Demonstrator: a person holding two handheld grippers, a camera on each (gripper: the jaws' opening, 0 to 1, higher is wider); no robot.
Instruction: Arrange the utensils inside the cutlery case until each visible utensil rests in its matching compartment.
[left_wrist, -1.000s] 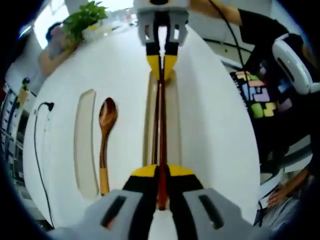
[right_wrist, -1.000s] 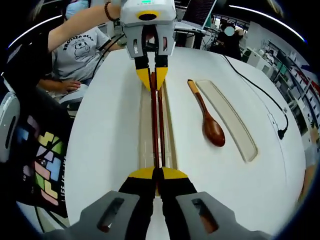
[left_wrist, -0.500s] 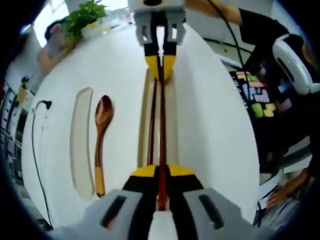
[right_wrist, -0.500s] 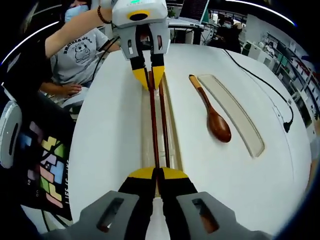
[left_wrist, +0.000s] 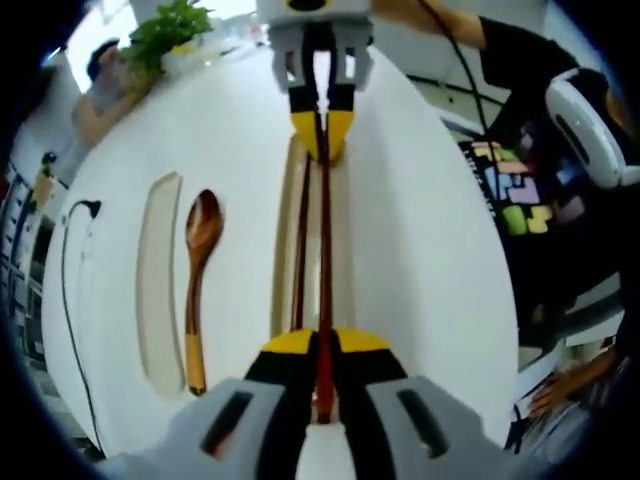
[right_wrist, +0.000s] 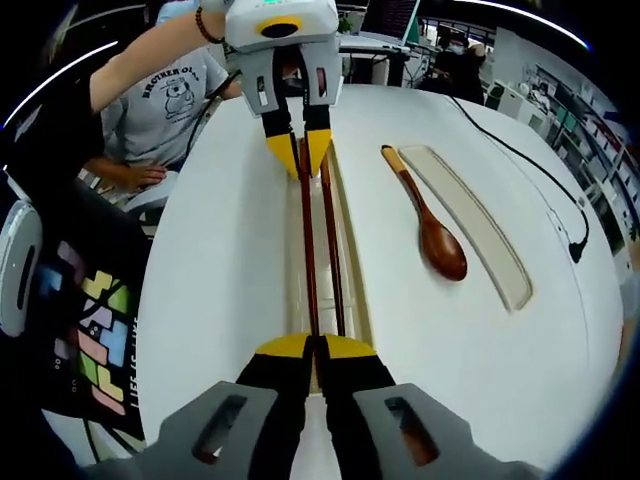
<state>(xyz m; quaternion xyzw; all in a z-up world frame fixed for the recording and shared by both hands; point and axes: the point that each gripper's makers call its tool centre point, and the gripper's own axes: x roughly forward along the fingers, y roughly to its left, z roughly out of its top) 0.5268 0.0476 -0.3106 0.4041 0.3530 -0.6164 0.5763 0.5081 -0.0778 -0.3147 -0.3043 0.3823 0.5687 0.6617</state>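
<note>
A white round table carries a cutlery case set flush into its top. Two grippers face each other along a long narrow compartment. The left gripper and the right gripper each have their yellow-tipped jaws closed on opposite ends of one dark red chopstick, holding it stretched over the slot. A second chopstick lies beside it, apparently already down in the slot, though the fisheye view makes its depth hard to judge.

To one side, a wooden spoon with a yellow handle tip lies on the bare table just beside a second, wider compartment, not in it.

Risks, as a judgement: if one gripper lets go before the other, the free end of the chopstick could drop and skid out over the slot's edge. If the held chopstick is lowered at a slant, it could come down across the second one rather than alongside it. The spoon would then need moving into its own recess.

Around the table, a black cable trails across the white surface, a leafy plant stands at the far edge in the left gripper view, and people sit close by in a bright, busy workroom
</note>
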